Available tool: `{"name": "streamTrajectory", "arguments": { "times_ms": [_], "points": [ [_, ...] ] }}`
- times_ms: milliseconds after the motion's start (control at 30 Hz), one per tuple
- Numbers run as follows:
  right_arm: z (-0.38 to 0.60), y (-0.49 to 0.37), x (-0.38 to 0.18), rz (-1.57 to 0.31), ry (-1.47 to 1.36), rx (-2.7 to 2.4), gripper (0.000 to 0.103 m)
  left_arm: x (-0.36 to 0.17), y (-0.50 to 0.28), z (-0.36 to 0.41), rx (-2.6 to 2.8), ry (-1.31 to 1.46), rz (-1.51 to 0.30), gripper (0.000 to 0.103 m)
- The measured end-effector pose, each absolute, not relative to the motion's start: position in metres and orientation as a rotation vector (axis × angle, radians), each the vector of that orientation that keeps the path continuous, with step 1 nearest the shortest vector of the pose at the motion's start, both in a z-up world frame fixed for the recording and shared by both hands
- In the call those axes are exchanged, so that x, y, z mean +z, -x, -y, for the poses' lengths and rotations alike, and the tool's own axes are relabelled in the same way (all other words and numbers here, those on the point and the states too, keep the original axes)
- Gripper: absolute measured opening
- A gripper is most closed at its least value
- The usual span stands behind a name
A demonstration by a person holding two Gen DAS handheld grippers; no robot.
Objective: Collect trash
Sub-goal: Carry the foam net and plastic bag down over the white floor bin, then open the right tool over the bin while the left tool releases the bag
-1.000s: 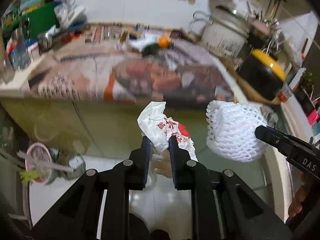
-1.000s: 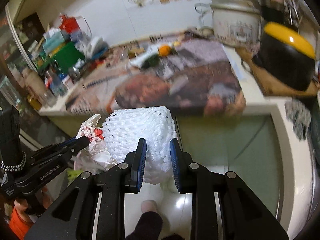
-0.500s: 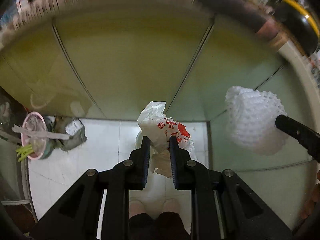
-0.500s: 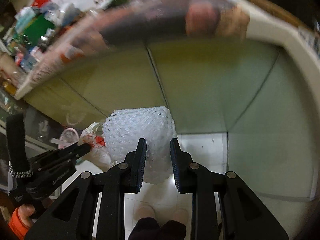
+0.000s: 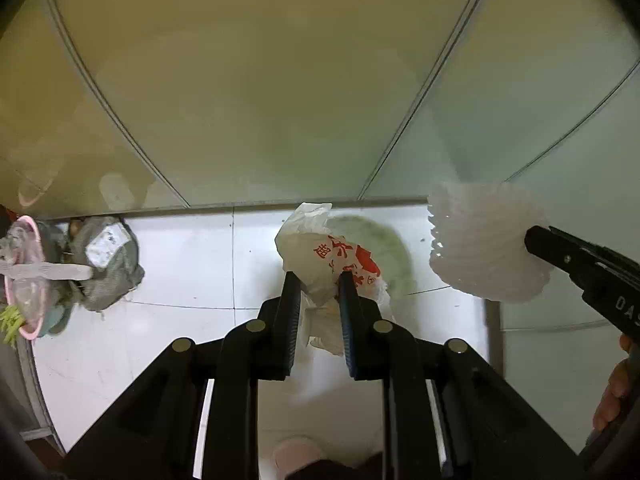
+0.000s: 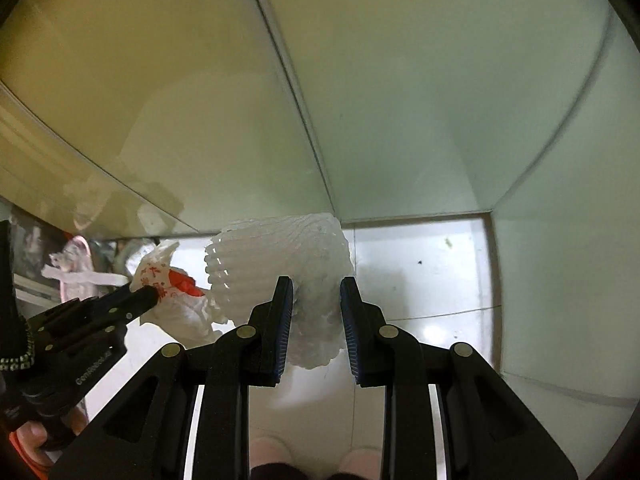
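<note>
My left gripper [image 5: 319, 280] is shut on a crumpled white plastic bag with red print [image 5: 332, 258] and holds it above the tiled floor. My right gripper [image 6: 316, 286] is shut on a white foam fruit net [image 6: 288, 252]. The net [image 5: 480, 244] also shows at the right of the left wrist view, and the bag [image 6: 168, 284] at the left of the right wrist view. Both point down at the floor in front of pale green cabinet doors [image 5: 260, 80]. A round pale green shape [image 5: 384, 248] lies on the floor behind the bag.
A pink bin [image 5: 24, 276] with scraps and a grey-green sack [image 5: 108, 264] stand on the floor at the left. Cabinet fronts [image 6: 400, 80] close off the far side and the right. My feet [image 6: 272, 456] show at the bottom.
Both grippers have tilted down from the countertop to the floor, still holding the bag and the foam net. The counter has left the view.
</note>
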State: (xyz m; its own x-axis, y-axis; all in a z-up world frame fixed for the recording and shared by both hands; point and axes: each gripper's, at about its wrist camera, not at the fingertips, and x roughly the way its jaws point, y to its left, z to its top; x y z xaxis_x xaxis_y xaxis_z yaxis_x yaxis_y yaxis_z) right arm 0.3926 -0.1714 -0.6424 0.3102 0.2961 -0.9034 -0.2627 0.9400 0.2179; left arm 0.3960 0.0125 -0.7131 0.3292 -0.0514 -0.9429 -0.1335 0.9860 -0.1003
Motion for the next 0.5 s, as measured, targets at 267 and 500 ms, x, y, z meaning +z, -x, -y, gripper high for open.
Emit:
{"name": "streamTrajectory", "arguments": {
  "times_ms": [267,500],
  "points": [
    [0.153,-0.403,-0.724,-1.219,0.04,0.401,0.026,-0.805,-0.416,-0.005,0.026,0.127,-1.255,0.018],
    [0.136,-0.411,-0.751,-1.226,0.086,0.446,0.035,-0.83,-0.426,-0.004,0.04,0.12,-1.251,0.047]
  ]
}}
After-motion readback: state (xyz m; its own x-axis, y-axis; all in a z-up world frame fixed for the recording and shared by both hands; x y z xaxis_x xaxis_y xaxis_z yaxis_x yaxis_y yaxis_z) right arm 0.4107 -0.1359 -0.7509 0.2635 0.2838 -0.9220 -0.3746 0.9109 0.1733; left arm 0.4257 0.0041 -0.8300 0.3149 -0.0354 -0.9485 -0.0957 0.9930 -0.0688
